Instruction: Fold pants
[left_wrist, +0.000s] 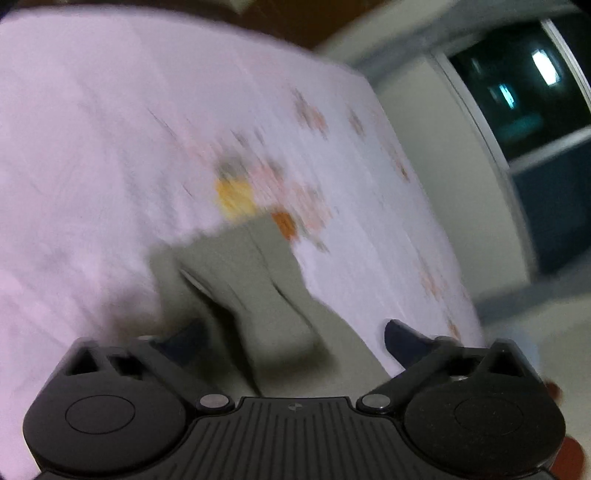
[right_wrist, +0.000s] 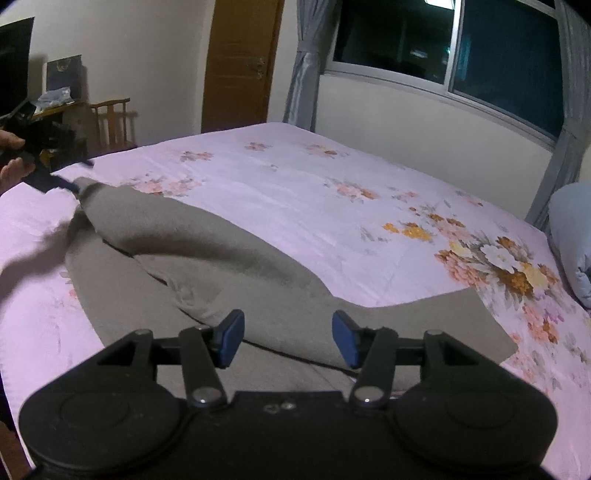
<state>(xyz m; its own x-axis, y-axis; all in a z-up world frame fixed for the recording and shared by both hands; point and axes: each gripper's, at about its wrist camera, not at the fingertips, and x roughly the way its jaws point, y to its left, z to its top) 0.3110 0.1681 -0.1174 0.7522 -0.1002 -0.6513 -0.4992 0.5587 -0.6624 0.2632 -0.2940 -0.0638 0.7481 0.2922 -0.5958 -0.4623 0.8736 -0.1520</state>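
In your blurred left wrist view, the left gripper (left_wrist: 291, 339) is spread wide over the grey pants (left_wrist: 258, 280) on the floral bedsheet (left_wrist: 110, 129). In your right wrist view, the right gripper (right_wrist: 288, 334) gapes empty above the near pants; they look soft and limp, so pinch a hem edge.

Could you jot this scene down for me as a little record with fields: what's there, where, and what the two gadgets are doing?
Place: bedroom, with a door and a dark window
Surface: bed with a pink floral sheet
Garment: grey pants on the bed, partly bunched up
Left hand-held gripper: open above the pants; its view is blurred
Right hand-held gripper: open, just over the near part of the pants, gripping nothing
Also seen: blue pillow at the bed's right edge, wooden chair by the wall
Fold: not neat yet
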